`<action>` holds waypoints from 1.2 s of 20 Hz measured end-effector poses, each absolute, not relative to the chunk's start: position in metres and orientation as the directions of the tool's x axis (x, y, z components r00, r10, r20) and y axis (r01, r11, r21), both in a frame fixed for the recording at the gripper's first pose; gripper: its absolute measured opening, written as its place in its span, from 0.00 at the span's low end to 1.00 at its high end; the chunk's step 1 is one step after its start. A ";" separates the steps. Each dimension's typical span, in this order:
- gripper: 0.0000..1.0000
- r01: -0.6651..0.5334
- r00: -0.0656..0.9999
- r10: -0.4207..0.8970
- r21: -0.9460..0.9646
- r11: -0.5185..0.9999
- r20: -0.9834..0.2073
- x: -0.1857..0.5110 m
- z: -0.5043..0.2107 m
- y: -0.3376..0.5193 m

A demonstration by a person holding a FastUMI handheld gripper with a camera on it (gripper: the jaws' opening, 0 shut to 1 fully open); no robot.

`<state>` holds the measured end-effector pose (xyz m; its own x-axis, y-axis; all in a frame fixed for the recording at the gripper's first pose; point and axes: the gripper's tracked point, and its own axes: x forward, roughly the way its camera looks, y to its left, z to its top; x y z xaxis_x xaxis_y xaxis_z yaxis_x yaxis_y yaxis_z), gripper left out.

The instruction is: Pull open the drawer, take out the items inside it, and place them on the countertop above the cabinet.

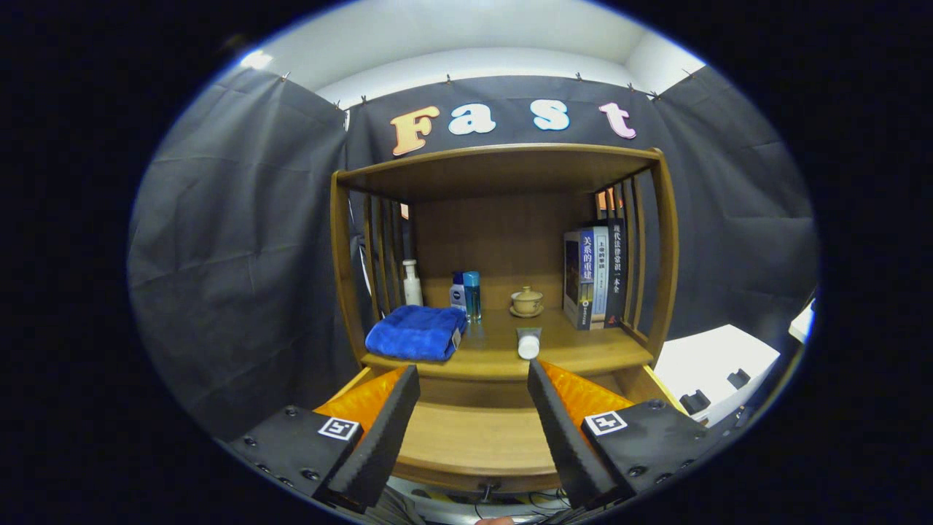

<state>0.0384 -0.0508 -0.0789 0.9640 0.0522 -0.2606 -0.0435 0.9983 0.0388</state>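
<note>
Glossy wooden cabinet [660, 240]; soft plush cloth towel [415, 332].

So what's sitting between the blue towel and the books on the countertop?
Gripper view: a white tube lies near the front edge of the countertop, a lidded cup farther back. The open gripper holds nothing.

Shelf contents: white bottle [412, 283] at back left; two blue bottles [465, 293] mid-back; lidded teacup [526, 300] on saucer; books [595, 276] upright at right.
</note>
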 end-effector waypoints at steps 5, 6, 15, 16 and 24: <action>0.97 0.076 0.976 -0.073 0.005 0.997 -0.206 0.013 -0.140 -0.057; 0.97 0.085 0.976 -0.087 -0.017 0.996 -0.200 0.008 -0.153 -0.057; 0.99 0.105 0.960 -0.124 -0.086 0.991 -0.249 -0.008 -0.225 -0.066; 0.99 0.110 0.956 -0.124 -0.068 0.992 -0.265 -0.006 -0.231 -0.068; 0.99 0.095 0.960 -0.099 -0.028 0.995 -0.260 0.003 -0.233 -0.068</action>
<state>0.0030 -0.0678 -0.2334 0.9604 -0.0994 -0.2604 0.0955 0.9950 -0.0276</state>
